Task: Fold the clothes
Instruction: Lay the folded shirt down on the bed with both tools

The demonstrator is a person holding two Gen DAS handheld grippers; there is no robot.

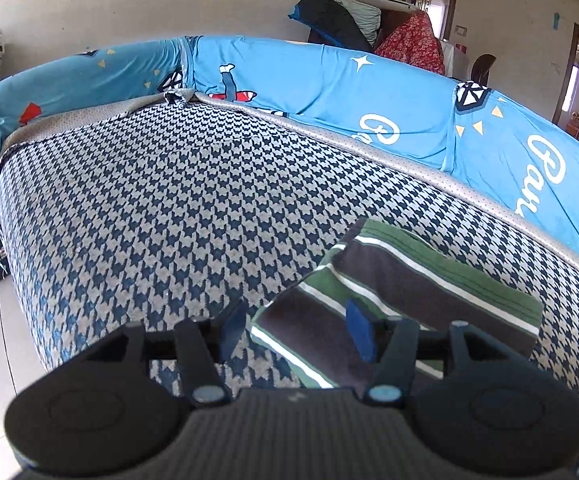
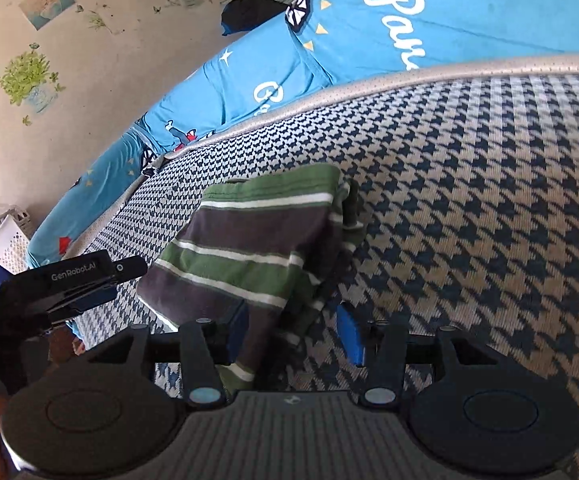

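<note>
the folded green, grey and white striped garment (image 1: 401, 300) lies on the houndstooth sofa seat (image 1: 149, 208). both the left gripper (image 1: 295, 330) and right gripper (image 2: 293, 334) hover at its near edge, jaws spread, pinching nothing.

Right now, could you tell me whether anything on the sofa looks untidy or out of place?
Mostly tidy: the striped garment lies folded on the seat. Only its right edge looks uneven, with inner layers poking out in the right wrist view. Both grippers, left and right, are open.
</note>
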